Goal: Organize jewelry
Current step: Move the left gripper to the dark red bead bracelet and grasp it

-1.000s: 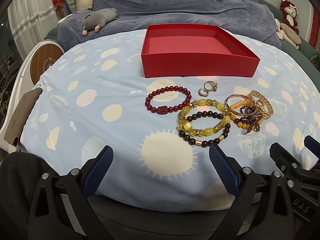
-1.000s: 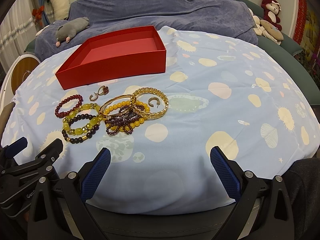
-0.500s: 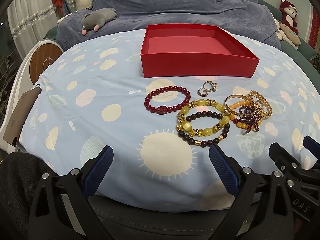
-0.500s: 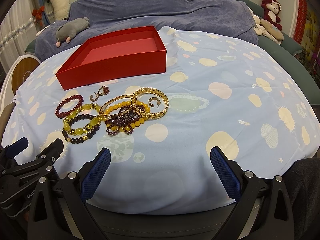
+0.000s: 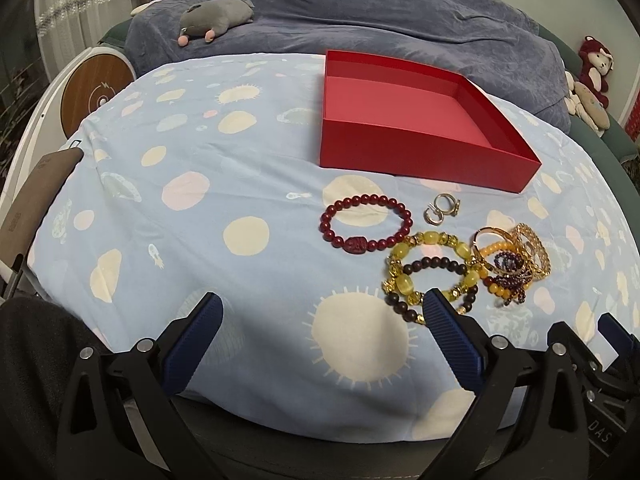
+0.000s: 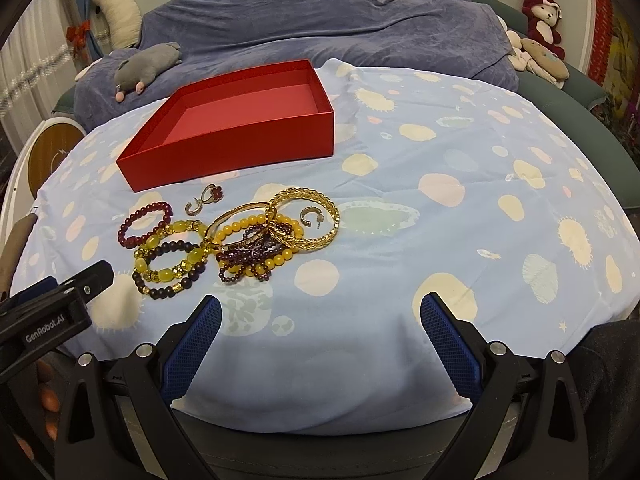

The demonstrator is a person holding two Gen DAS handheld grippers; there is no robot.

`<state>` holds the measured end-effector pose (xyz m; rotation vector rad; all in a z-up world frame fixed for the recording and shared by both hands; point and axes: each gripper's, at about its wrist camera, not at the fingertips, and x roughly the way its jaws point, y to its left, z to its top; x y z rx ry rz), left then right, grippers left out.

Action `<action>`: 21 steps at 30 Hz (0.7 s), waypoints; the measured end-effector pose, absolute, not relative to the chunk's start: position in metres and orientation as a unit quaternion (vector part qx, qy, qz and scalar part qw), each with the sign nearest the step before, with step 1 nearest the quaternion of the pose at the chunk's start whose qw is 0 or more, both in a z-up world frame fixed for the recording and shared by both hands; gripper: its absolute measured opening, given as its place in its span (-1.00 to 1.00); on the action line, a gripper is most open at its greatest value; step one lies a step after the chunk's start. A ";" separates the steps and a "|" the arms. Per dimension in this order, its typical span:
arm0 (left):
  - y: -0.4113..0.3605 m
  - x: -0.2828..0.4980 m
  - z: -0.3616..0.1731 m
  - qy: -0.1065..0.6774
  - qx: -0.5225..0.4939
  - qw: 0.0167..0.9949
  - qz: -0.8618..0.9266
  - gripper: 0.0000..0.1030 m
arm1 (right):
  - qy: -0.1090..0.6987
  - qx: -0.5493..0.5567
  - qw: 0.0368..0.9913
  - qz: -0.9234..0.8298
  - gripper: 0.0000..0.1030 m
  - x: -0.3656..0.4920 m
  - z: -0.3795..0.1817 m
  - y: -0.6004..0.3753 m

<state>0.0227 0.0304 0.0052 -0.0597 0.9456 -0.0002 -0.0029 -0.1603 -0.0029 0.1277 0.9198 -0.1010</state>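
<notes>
An empty red box (image 5: 404, 104) (image 6: 248, 108) sits on a blue spotted cloth. In front of it lie a dark red bead bracelet (image 5: 366, 222) (image 6: 144, 220), small rings (image 5: 442, 208) (image 6: 206, 198), a yellow bead bracelet (image 5: 432, 268) (image 6: 172, 252) over a dark brown one, and a pile of gold bangles (image 5: 528, 248) (image 6: 308, 220) with orange and purple beads. My left gripper (image 5: 320, 316) is open and empty, just short of the yellow bracelet. My right gripper (image 6: 320, 316) is open and empty, near the front edge, right of the pile.
A grey plush toy (image 5: 216, 16) (image 6: 146, 66) lies on the dark blue blanket (image 6: 320, 20) behind the cloth. More plush toys (image 6: 540, 40) sit at the far right. A round wooden disc (image 5: 94, 92) stands at the left.
My left gripper has moved forward and to the left, and the jewelry and box now sit further right in its view. My right gripper has moved slightly closer to the pile.
</notes>
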 end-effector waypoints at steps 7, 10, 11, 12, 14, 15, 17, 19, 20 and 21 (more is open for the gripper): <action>0.030 0.063 0.001 0.461 -0.009 0.887 -0.003 0.85 | 0.448 0.056 0.891 -0.050 0.86 0.010 -0.005 -0.163; 0.032 0.082 -0.007 0.471 -0.004 0.882 -0.002 0.78 | 0.452 0.052 0.889 -0.048 0.86 0.016 -0.006 -0.165; 0.032 0.087 -0.010 0.474 -0.001 0.881 -0.004 0.73 | 0.454 0.051 0.888 -0.049 0.86 0.019 -0.006 -0.165; 0.032 0.093 -0.012 0.478 0.001 0.879 -0.009 0.61 | 0.455 0.051 0.888 -0.048 0.86 0.021 -0.007 -0.166; 0.032 0.102 -0.018 0.489 0.001 0.872 -0.017 0.46 | 0.456 0.053 0.887 -0.048 0.86 0.027 -0.006 -0.168; 0.032 0.105 -0.020 0.492 -0.002 0.870 -0.020 0.38 | 0.456 0.054 0.887 -0.050 0.86 0.031 -0.006 -0.169; 0.030 0.107 -0.020 0.486 0.007 0.874 -0.023 0.33 | 0.456 0.060 0.886 -0.052 0.86 0.039 -0.005 -0.173; 0.025 0.107 -0.020 0.482 0.022 0.875 -0.029 0.18 | 0.456 0.067 0.885 -0.058 0.86 0.047 -0.003 -0.178; 0.023 0.107 -0.020 0.480 0.026 0.876 -0.034 0.13 | 0.456 0.072 0.885 -0.061 0.86 0.051 -0.002 -0.180; 0.022 0.107 -0.019 0.478 0.025 0.877 -0.038 0.03 | 0.455 0.077 0.885 -0.064 0.84 0.055 0.000 -0.183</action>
